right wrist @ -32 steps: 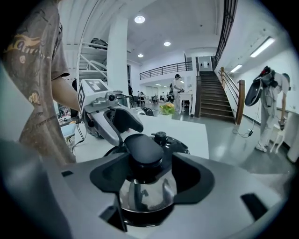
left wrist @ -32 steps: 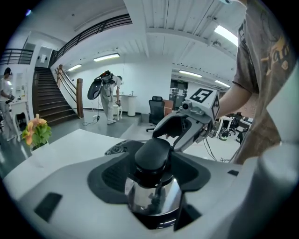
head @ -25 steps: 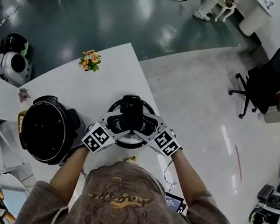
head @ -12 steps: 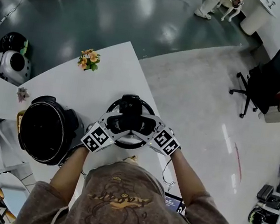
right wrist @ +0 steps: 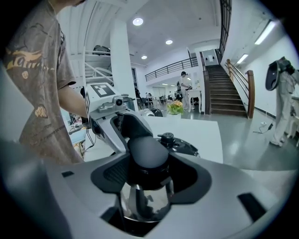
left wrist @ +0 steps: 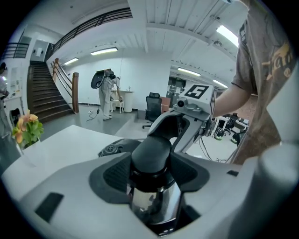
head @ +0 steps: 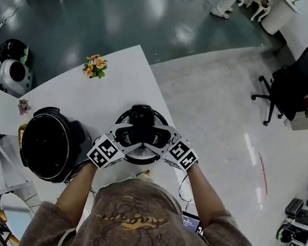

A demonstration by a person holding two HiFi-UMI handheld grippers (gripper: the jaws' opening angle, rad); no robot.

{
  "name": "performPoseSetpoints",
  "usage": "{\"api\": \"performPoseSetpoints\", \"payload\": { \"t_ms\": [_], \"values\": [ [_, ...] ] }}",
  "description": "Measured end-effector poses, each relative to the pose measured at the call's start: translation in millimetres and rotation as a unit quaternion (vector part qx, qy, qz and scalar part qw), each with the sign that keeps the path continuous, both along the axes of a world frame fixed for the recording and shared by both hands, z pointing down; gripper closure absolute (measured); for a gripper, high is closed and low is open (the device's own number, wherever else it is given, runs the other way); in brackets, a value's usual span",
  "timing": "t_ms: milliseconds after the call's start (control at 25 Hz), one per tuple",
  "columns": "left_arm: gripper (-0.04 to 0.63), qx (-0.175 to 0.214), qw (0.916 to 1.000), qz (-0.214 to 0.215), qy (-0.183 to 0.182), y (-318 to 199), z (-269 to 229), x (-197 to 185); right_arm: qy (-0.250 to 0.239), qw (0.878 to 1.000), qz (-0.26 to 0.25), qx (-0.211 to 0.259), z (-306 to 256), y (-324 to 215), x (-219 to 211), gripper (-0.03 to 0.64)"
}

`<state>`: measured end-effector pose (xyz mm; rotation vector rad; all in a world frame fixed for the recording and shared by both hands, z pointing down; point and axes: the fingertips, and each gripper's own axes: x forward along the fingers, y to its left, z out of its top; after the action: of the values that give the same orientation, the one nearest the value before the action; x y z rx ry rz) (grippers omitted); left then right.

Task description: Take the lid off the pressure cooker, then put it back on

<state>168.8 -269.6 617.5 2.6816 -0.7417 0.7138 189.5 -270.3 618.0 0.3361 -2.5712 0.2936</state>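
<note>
The pressure cooker body (head: 50,146) stands open at the left of the white table (head: 84,95), its black pot bare. Its round lid (head: 138,156) is to the right, near the table's edge; whether it rests on the table or hangs just above I cannot tell. Both grippers meet over the lid's middle. My left gripper (head: 131,137) is shut on the lid's knob (left wrist: 150,156), a black cap on a chrome stem. My right gripper (head: 150,140) grips the same knob (right wrist: 147,154) from the other side; its jaws have just been closing on it.
An orange flower bunch (head: 95,66) stands at the table's far side and a smaller one (head: 24,106) at the left. The table edge runs close past the lid on the right. A round floor robot (head: 9,71) and an office chair (head: 291,85) stand beyond.
Both grippers stay at the knob and the lid has not shifted. Only the head view has drifted a little.
</note>
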Motion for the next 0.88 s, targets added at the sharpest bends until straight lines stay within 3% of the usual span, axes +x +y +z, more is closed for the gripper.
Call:
{"api": "performPoseSetpoints", "payload": {
  "t_ms": [160,880],
  "values": [
    [0.328,0.004,0.9999,0.004,0.013,-1,-25,-1,-0.014,1.000,0.010,-0.001,-23,-2,0,0.357],
    [0.328,0.096,0.9947,0.012,0.035,0,-178,4,-0.060,0.996,0.022,0.064,-174,0,6,0.357]
  ]
}}
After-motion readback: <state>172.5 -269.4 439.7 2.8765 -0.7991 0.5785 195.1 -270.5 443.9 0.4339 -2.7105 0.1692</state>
